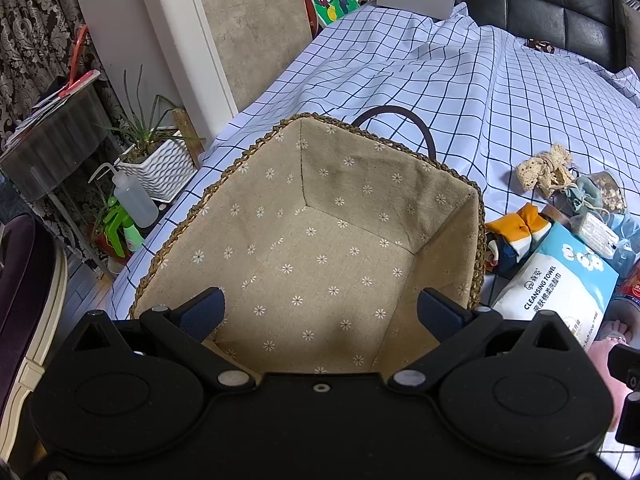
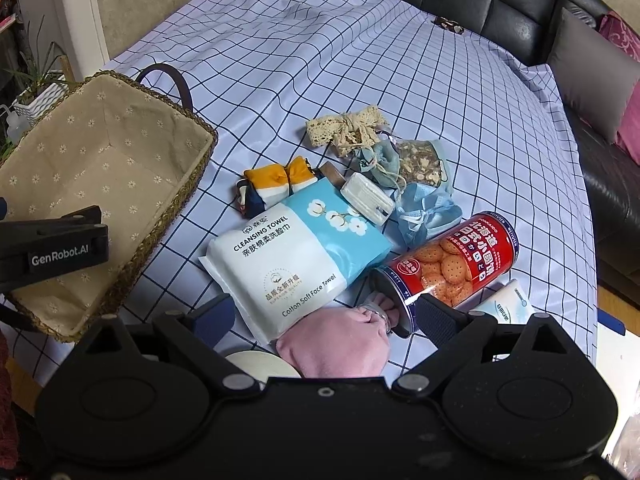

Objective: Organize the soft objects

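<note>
A woven basket [image 1: 476,216] with a beige flowered lining stands empty on the checked cloth; it also shows in the right wrist view [image 2: 132,264]. My left gripper [image 1: 320,312] is open and empty, hovering over the basket's near part. My right gripper [image 2: 328,312] is open and empty above a pink soft pouch [image 2: 340,344]. Beyond it lie a cleansing towel pack [image 2: 292,256], an orange, white and navy cloth bundle [image 2: 272,184], a lace bow [image 2: 344,128], a teal drawstring pouch [image 2: 384,162] and a blue face mask [image 2: 424,212].
A red biscuit can [image 2: 452,268] lies on its side right of the pink pouch, with a white tube [image 2: 508,304] beside it. A small packaged mask [image 2: 366,198] lies on the pile. A black sofa [image 2: 520,12] stands behind the table. Plants [image 1: 156,152] stand beyond the left edge.
</note>
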Motion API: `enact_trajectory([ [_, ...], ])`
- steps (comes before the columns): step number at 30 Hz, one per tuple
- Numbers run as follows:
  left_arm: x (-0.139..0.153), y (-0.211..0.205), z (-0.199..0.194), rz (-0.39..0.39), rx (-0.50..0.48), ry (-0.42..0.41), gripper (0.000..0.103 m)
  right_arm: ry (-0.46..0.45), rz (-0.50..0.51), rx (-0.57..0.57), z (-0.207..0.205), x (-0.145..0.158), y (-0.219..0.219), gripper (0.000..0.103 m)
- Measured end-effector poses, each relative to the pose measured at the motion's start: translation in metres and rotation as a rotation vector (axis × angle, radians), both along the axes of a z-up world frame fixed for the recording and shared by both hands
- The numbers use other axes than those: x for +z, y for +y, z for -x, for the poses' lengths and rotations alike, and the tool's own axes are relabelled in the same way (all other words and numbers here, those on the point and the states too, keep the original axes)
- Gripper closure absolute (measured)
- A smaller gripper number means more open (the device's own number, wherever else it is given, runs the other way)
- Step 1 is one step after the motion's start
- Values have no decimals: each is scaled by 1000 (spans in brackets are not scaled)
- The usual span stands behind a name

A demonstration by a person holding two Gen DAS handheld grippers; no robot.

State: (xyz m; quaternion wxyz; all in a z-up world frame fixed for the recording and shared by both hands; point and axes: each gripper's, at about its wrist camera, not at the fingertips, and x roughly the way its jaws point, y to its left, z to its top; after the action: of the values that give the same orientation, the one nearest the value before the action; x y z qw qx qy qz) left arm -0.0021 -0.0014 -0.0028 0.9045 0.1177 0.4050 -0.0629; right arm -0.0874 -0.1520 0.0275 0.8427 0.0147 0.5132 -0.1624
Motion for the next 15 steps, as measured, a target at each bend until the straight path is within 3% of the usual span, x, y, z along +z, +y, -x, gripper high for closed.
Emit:
enact_trajectory([
  [15,0,0,0,3,0,5,4,-1,3,-2,0,-1,0,6],
])
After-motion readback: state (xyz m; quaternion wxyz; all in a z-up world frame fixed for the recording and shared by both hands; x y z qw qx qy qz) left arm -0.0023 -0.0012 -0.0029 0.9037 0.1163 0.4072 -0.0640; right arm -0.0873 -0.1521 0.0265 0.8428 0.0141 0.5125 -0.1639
